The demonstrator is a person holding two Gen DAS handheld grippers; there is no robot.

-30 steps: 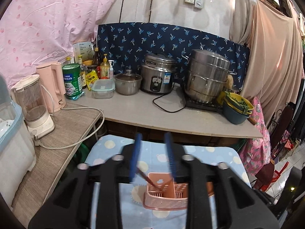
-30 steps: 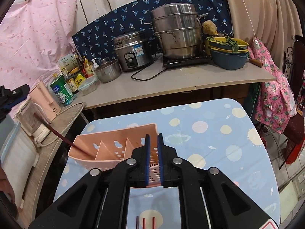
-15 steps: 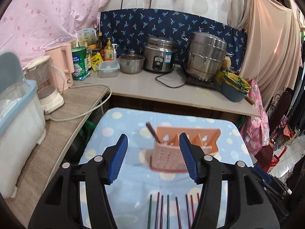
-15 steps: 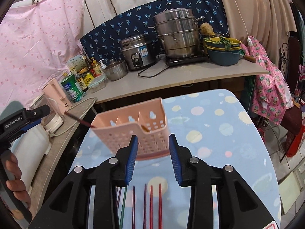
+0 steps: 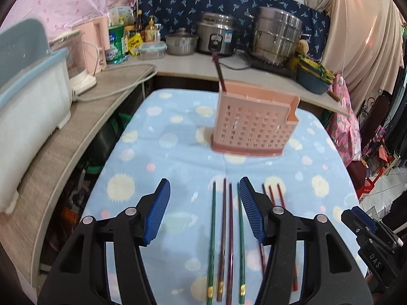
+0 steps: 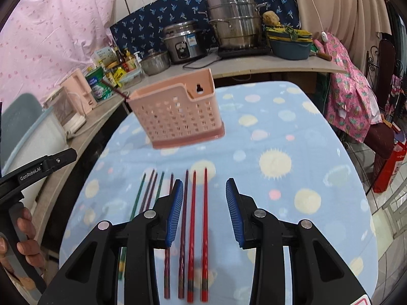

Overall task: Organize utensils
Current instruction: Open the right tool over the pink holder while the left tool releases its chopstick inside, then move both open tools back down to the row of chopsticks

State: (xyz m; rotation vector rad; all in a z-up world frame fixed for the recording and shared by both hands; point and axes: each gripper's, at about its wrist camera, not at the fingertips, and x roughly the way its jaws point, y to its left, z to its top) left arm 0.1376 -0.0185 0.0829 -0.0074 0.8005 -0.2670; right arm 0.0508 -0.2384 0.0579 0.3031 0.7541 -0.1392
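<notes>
A pink slotted utensil basket (image 5: 254, 124) (image 6: 175, 117) stands on the blue dotted cloth (image 5: 157, 152), with one dark chopstick (image 5: 220, 73) (image 6: 114, 90) leaning out of its left end. Several chopsticks lie side by side on the cloth in front of it. My left gripper (image 5: 203, 185) is open above two green chopsticks (image 5: 212, 228) and two dark red ones (image 5: 223, 228). My right gripper (image 6: 204, 188) is open over the red pair (image 6: 193, 216) and a dark one (image 6: 184, 203). Neither gripper holds anything.
A counter (image 5: 183, 70) behind the table carries a rice cooker (image 5: 216, 36), a steel steamer pot (image 5: 277, 38), a small pot, bottles and a blue bowl (image 5: 313, 81). A side shelf at the left holds a kettle and a white bin (image 5: 30, 106). A hand (image 6: 25, 228) holds the left gripper's handle.
Both grippers have drawn back from the basket and sunk toward the lying chopsticks. Both sets of jaws have widened. The dark chopstick stays in the basket.
</notes>
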